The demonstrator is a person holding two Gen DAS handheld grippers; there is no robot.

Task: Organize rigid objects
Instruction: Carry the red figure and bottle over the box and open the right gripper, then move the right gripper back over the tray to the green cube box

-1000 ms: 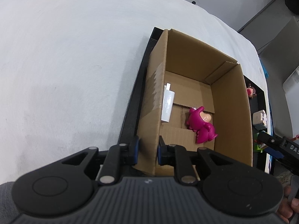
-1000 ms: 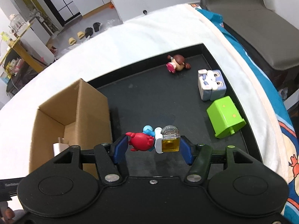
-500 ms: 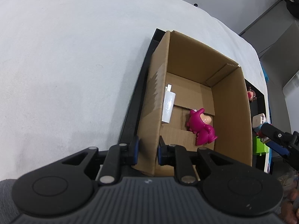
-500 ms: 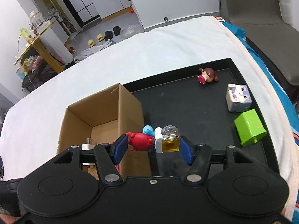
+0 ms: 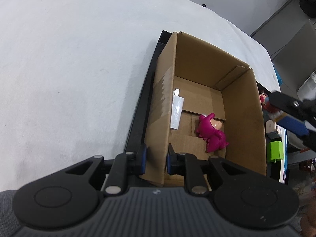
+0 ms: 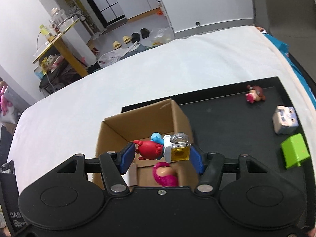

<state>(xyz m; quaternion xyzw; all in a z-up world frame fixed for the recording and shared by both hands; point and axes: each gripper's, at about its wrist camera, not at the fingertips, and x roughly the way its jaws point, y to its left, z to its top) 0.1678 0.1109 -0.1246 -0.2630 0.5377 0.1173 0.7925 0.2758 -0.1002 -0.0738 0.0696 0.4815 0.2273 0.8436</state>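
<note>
White bedding is carrying the black tray and cardboard box. Left gripper jaws are clamping the box wall; right gripper, jaws grasping the toy figure, has moved over the box, ready for release

I am counting one cardboard box, one black tray, five toy figures, one white adapter, one green block and two grippers.
</note>
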